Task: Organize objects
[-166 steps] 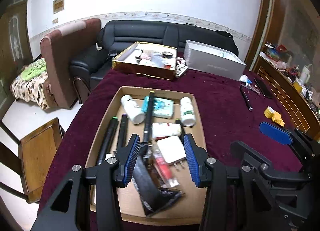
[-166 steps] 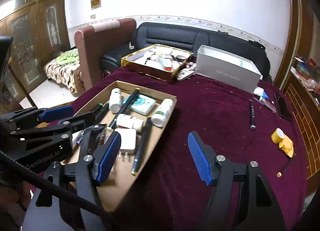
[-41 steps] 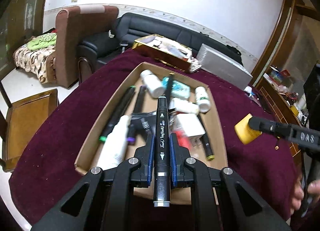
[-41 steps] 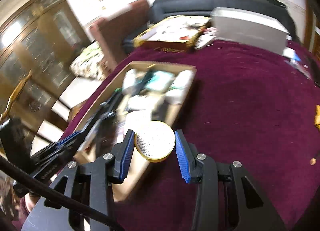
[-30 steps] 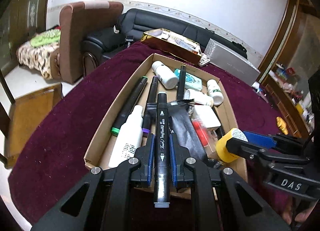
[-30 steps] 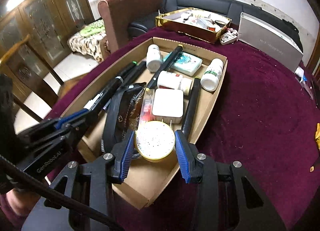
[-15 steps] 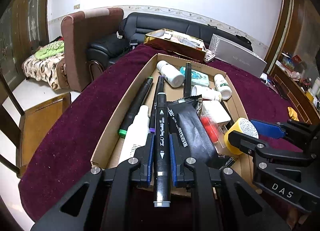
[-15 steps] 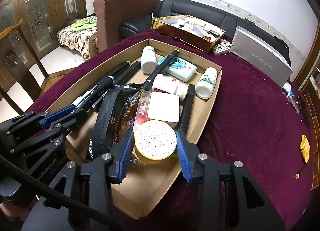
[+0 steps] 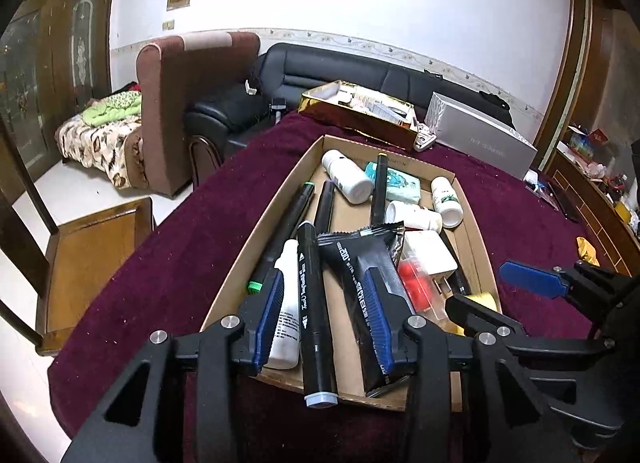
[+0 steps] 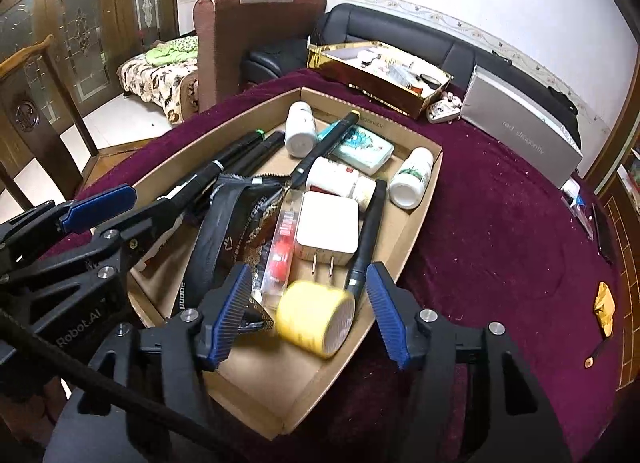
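Cardboard is the material of the shallow box (image 10: 424, 191) on our bench (image 10: 500, 231), which carries a dark red cloth, and we gather the loose things into this box. Our left tool (image 9: 326, 311) is opening its jaws; the black marker (image 9: 312, 303) lies between them, but the blue pads stand clear of it on both sides, so we judge it is released. The marker rests on a slant, with its grey end out over the near wall of the box and its tip between the white bottle (image 9: 286, 303) and the black foil packet (image 9: 360, 283), probably because the box is already crowded there. Our right tool (image 10: 306, 305) is also opening its jaws, and the yellow tape roll (image 10: 316, 317) is between them without touching either pad. It looks blurred, so we think it is dropping or rolling into the near corner of the box, just beside the plug of the white charger (image 10: 326, 227), where some bare cardboard remains. Both tools point down into the box from the near side, which lets each thing fall only a short way. On the cloth at the right a small yellow object (image 10: 604, 307) lies well apart from the box, and we judge it is one of the things not yet collected.
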Action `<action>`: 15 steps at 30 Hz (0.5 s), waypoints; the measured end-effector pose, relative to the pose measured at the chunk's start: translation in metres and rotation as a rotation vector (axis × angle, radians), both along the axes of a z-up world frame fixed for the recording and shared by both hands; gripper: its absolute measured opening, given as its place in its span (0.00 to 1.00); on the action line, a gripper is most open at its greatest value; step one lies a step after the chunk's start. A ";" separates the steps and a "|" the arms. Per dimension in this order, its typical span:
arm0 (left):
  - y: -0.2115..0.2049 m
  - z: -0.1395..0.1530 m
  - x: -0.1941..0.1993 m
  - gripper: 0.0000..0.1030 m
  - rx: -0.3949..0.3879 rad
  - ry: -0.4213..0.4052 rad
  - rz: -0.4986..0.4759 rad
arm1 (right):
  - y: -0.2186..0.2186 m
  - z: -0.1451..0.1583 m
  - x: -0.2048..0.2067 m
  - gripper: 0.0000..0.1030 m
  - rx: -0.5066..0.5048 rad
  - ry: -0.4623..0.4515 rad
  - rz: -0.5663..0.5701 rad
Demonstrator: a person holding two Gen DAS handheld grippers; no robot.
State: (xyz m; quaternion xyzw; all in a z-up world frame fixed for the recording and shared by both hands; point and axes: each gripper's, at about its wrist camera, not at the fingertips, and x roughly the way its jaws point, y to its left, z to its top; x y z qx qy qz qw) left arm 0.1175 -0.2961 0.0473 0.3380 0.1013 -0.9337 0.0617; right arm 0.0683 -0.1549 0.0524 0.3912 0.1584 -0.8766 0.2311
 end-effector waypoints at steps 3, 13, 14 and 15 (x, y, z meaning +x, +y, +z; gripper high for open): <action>0.003 0.004 0.001 0.35 -0.023 0.020 0.009 | 0.003 0.005 0.002 0.61 -0.007 0.024 -0.006; 0.026 0.036 0.022 0.70 -0.288 0.163 0.141 | 0.027 0.023 0.002 0.67 -0.074 0.081 -0.054; 0.029 0.040 0.024 0.71 -0.311 0.179 0.147 | 0.032 0.024 0.001 0.67 -0.083 0.084 -0.065; 0.031 0.044 0.025 0.71 -0.322 0.192 0.144 | 0.034 0.025 0.001 0.67 -0.087 0.086 -0.072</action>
